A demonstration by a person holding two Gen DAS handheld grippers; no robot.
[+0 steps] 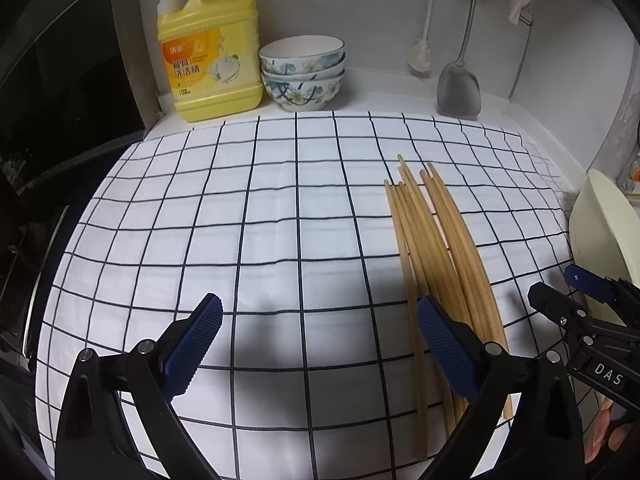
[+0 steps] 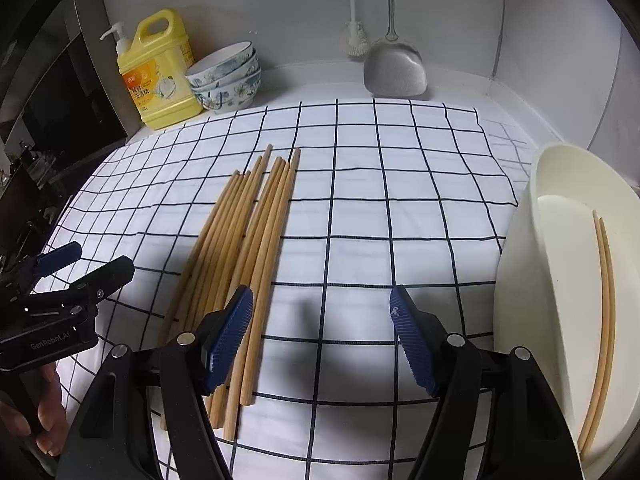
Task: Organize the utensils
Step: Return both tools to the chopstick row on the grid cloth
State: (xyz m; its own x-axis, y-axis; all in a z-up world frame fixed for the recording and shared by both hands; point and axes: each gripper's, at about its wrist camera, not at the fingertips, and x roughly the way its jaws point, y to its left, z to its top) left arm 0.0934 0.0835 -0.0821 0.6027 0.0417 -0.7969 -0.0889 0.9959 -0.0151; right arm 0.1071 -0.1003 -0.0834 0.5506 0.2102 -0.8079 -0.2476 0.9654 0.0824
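The bundle of wooden chopsticks (image 2: 244, 256) lies loose on the checked cloth (image 2: 360, 208) that covers the desk. Right of the bundle, well apart, a cream holder (image 2: 520, 280) lies on its side with two more chopsticks (image 2: 604, 320) inside it. Beyond the bundle, along the back wall, stand a yellow detergent jug (image 2: 156, 76) and a stack of flowered bowls (image 2: 228, 76); a metal spatula (image 2: 394, 68) and a white brush (image 2: 356, 40) hang further right. Nothing lies across the sticks.

The bundle's long axis runs from the near edge of the cloth toward the back wall, the thin tips pointing away and fanned a little, a few sticks crossing.

The left tongs (image 1: 320, 344) stand wide open and empty, just left of the bundle, their right finger above its near ends. The right tongs (image 2: 322, 340) are also wide open and empty, just right of the bundle, their left finger over the butt ends.
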